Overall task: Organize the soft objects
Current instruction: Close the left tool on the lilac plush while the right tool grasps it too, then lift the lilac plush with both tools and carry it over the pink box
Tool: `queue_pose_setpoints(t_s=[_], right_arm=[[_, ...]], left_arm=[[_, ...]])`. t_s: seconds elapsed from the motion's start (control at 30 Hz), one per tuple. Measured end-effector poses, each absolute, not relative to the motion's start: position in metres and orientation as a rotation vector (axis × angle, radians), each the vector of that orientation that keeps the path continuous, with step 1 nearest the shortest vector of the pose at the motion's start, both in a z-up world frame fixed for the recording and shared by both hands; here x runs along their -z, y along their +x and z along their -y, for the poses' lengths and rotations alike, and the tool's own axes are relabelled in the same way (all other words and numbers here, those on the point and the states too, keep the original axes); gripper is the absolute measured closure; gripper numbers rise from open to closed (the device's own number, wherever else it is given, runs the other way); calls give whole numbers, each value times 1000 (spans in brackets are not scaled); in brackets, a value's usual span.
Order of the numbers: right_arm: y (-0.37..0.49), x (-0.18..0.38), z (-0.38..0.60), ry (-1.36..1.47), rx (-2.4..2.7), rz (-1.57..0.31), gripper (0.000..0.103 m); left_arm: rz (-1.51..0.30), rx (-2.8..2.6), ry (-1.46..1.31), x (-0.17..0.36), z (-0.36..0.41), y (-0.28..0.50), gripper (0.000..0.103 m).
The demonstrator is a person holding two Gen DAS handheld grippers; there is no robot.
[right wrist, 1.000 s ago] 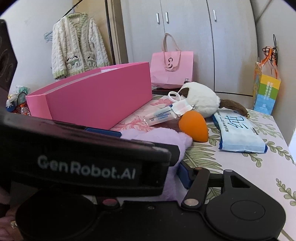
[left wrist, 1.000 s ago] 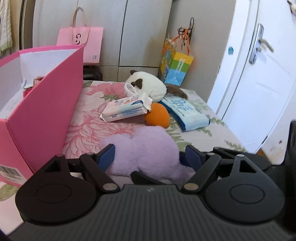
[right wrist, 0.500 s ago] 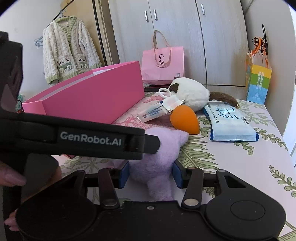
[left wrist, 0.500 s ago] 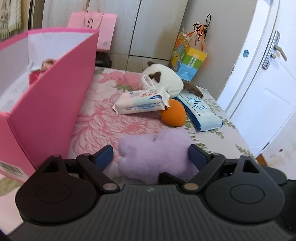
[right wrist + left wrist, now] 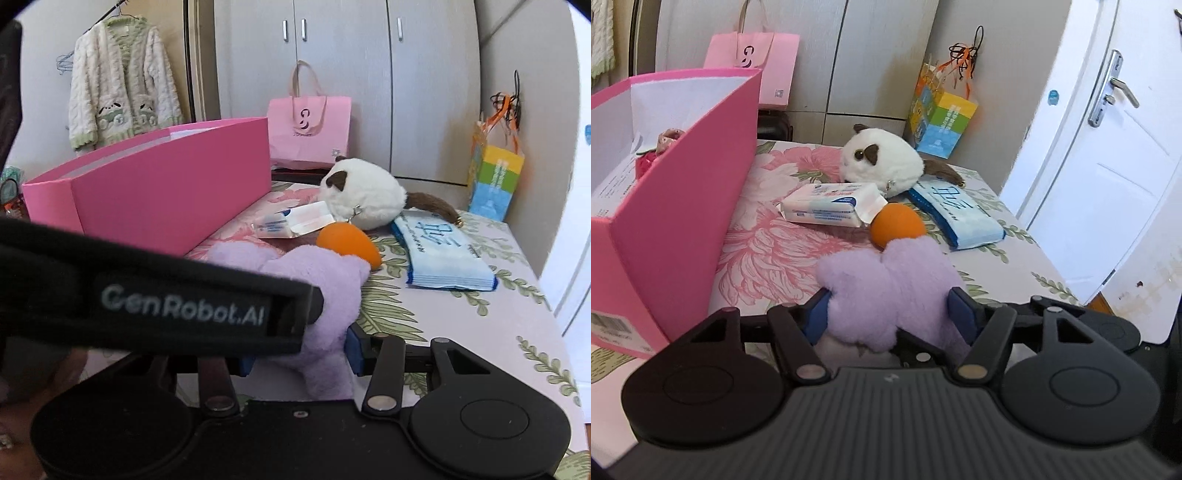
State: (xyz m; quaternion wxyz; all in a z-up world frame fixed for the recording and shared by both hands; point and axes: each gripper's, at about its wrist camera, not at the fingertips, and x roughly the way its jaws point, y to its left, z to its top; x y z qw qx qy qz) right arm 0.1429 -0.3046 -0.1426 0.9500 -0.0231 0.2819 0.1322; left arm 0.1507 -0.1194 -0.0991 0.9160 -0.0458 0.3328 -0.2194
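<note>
Fingers: left gripper (image 5: 888,317) has just closed on the purple plush (image 5: 886,291); right gripper (image 5: 295,354) clamps it too.
Done: something already sits in the pink box (image 5: 683,206).
Left: white plush (image 5: 882,162), orange sponge (image 5: 897,225), tissue packs on the surface (image 5: 997,273).

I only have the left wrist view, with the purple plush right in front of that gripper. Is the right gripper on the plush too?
Observer: Yes. In the right wrist view the right gripper has the purple plush between its pads. Its jaws have just been closing.
Reviewer: What's beyond the pink box on the far left?
Observer: A cream cardigan hangs there, behind the pink box. Your view catches only its edge.
Reviewer: And above the pink bag?
Observer: Cabinet doors with metal handles, cut off in your view, rise behind the pink bag.
</note>
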Motion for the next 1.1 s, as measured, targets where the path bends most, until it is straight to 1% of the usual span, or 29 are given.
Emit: queue_pose_setpoints(t_s=[0.4,0.63,0.83,0.97,1.1], right_arm=[[108,108,287,-76,-294,-606,50],[74,87,260,-136,-357,-607,49],[54,70,231,-151,-463,-624,49],[43,55,209,-188,-518,-595,49],[36,34,189,-242,-553,-513,49]], left_arm=[[-727,516,-96,69,87,114,37],[-758,545,-84,49,48,80,37],[-752,539,-56,28,10,51,37],[-736,540,-62,11,-17,39,34],[-683,538,-71,-10,-42,33,33]])
